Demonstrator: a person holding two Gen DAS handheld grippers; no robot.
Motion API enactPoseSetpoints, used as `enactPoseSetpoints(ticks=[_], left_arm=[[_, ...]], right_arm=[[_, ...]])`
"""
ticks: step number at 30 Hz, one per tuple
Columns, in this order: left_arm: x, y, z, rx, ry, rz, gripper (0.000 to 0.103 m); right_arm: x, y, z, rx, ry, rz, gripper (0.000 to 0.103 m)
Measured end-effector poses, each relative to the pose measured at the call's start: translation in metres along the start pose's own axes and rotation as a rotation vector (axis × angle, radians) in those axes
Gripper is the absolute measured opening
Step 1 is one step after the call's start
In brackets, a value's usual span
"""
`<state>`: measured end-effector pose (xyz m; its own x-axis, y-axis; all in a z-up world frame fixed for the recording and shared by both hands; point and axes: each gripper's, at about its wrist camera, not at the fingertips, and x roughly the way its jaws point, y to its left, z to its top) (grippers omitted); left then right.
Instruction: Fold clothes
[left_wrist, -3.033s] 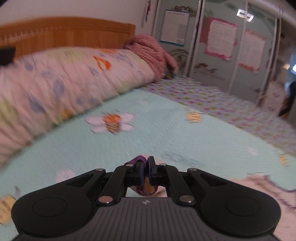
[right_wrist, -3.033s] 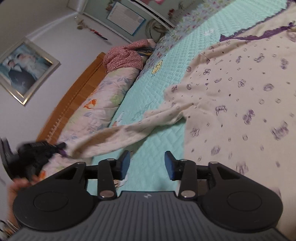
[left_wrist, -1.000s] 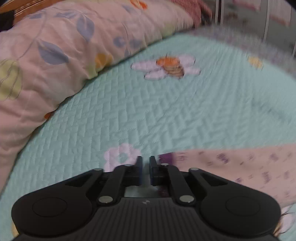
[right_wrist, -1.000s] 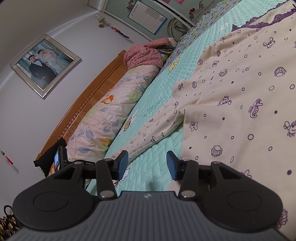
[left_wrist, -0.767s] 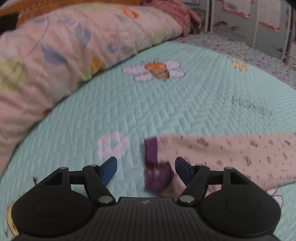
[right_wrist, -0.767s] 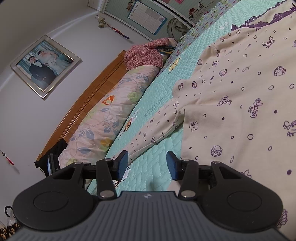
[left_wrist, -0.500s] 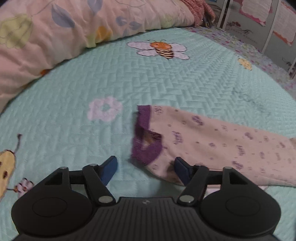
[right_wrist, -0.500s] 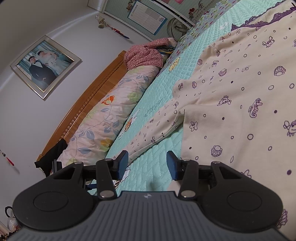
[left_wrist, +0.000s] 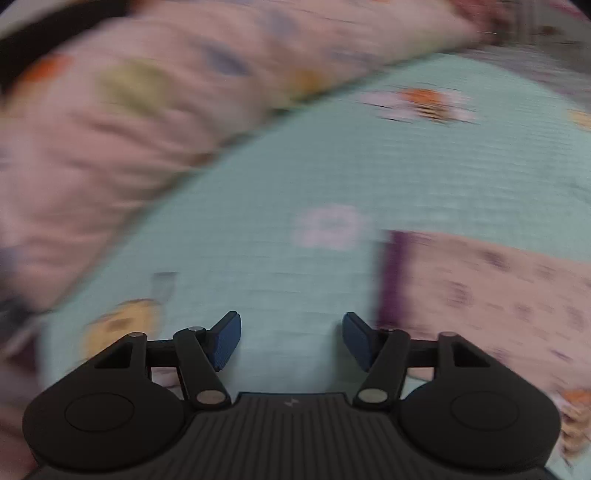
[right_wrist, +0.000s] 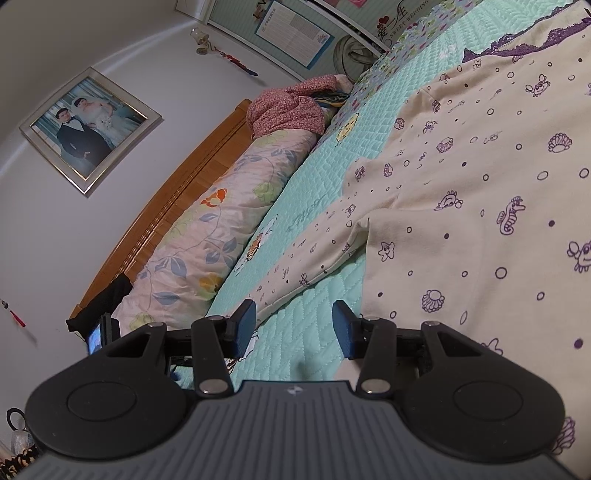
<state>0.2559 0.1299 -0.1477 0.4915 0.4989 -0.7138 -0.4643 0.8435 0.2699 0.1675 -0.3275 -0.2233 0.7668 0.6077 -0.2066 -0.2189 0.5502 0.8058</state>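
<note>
A cream top (right_wrist: 480, 184) printed with purple sea creatures lies spread flat on the mint green quilt (right_wrist: 314, 332). Its long sleeve (right_wrist: 317, 254) stretches out toward the headboard side. In the blurred left wrist view that sleeve (left_wrist: 498, 291) lies flat at the right, its purple cuff (left_wrist: 388, 273) just ahead of the right finger. My left gripper (left_wrist: 291, 339) is open and holds nothing, over bare quilt (left_wrist: 280, 258) beside the cuff. My right gripper (right_wrist: 293, 330) is open and empty, low over the quilt between the sleeve and the body of the top.
A long floral bolster (right_wrist: 218, 229) lies along the wooden headboard (right_wrist: 173, 210), with a pink garment (right_wrist: 291, 107) heaped at its far end. A framed photo (right_wrist: 88, 129) hangs on the wall. A small device with a lit screen (right_wrist: 96, 338) shows by the bed's edge.
My left gripper opened and let go of the purple cuff, and the sleeve now lies flat on the quilt. The left gripper has swung left, blurring its view. The right gripper has stayed still.
</note>
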Motion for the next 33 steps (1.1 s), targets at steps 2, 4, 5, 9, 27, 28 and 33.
enactPoseSetpoints(ticks=[2, 4, 5, 9, 27, 28, 33], left_arm=[[-0.031, -0.019, -0.003, 0.036, -0.090, -0.070, 0.061], [-0.068, -0.053, -0.006, 0.135, -0.188, -0.223, 0.061], [-0.085, -0.074, -0.008, 0.196, -0.222, -0.335, 0.063], [-0.130, -0.165, -0.011, 0.392, -0.208, -0.785, 0.063], [-0.091, -0.274, 0.024, 0.333, 0.008, -1.090, 0.010], [-0.099, -0.284, 0.021, 0.377, 0.035, -1.182, 0.014], [-0.096, -0.347, 0.000, 0.600, -0.081, -0.893, 0.014]], right_arm=[[-0.001, -0.001, 0.000, 0.009, -0.003, 0.009, 0.047], [-0.002, -0.002, 0.000, 0.017, -0.007, 0.018, 0.048], [-0.003, -0.002, 0.001, 0.022, -0.008, 0.022, 0.048], [-0.005, -0.004, 0.001, 0.039, -0.015, 0.040, 0.049], [-0.011, -0.017, 0.002, 0.143, -0.054, 0.107, 0.051], [-0.013, -0.018, 0.002, 0.157, -0.071, 0.112, 0.051], [-0.033, -0.021, 0.006, 0.158, -0.218, 0.084, 0.051]])
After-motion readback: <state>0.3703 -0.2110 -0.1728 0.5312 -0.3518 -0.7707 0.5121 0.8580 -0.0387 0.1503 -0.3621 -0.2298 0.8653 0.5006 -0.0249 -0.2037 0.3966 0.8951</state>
